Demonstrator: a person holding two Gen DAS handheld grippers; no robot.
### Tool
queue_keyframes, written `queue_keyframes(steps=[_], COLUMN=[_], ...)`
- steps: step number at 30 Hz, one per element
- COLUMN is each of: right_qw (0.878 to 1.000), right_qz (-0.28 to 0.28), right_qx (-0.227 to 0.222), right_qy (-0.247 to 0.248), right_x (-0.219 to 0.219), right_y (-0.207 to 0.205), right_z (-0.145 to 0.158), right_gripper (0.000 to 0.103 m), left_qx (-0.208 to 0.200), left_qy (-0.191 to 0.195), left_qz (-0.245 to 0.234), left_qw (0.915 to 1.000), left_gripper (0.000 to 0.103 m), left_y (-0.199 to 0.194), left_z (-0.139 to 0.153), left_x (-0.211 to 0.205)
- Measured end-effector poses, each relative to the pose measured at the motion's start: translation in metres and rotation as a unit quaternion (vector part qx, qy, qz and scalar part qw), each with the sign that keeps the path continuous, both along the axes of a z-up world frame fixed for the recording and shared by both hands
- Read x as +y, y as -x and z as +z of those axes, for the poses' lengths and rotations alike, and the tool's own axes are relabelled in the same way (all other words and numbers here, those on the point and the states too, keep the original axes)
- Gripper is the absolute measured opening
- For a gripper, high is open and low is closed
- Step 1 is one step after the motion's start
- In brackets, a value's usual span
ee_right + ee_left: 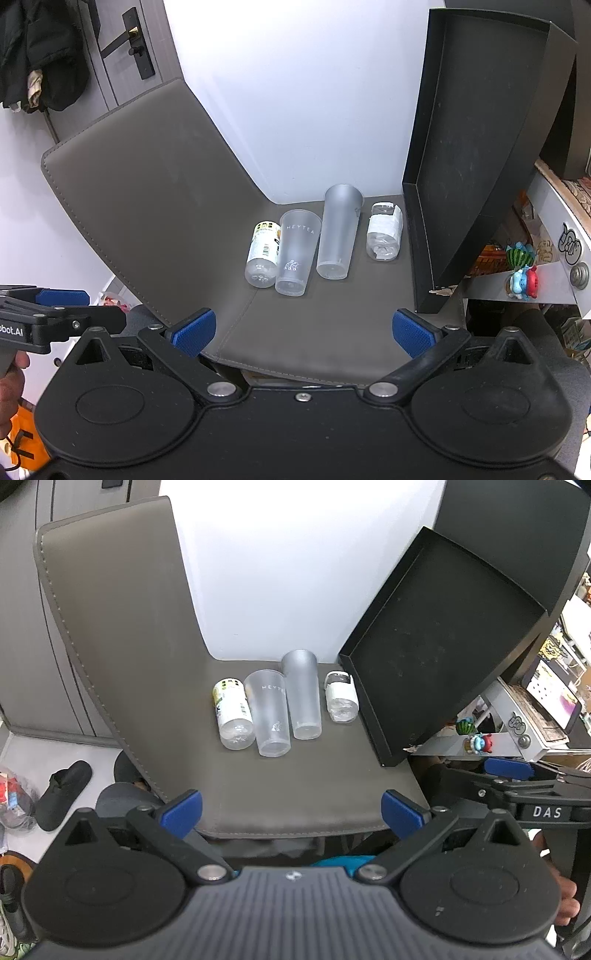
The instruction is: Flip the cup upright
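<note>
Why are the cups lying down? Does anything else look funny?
Both cups, the clear cup and the frosted cup, lie tipped on their sides on the grey mat, beside two bottles also lying down. The black tray leans up instead of lying flat. Nothing looks spilled.

Black linkage arms, silver pivot screws, blue ribbed pads (194, 330), white "DAS" lettering, bare skin.
</note>
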State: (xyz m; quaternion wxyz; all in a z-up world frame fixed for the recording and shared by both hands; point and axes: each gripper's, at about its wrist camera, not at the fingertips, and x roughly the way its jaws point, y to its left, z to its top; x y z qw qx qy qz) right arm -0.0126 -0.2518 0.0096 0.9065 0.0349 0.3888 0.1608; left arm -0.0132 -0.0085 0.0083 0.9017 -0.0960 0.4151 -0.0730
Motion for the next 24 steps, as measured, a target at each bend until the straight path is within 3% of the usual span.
queue_keyframes(steps=[24], right_qw=[1.000], right_qz=[-0.001], right_qx=[-0.002], right_qy=[0.000], right_x=[-0.0010], right_y=[0.0008], right_z=[-0.0017], right_gripper=[0.103], left_qx=[-0.016], left_qy=[-0.001], left_qz=[0.004], left_qw=[0.9999], left_gripper=[0.102], left_y=[0.0031], left_z=[0.0039], left_x=[0.0016])
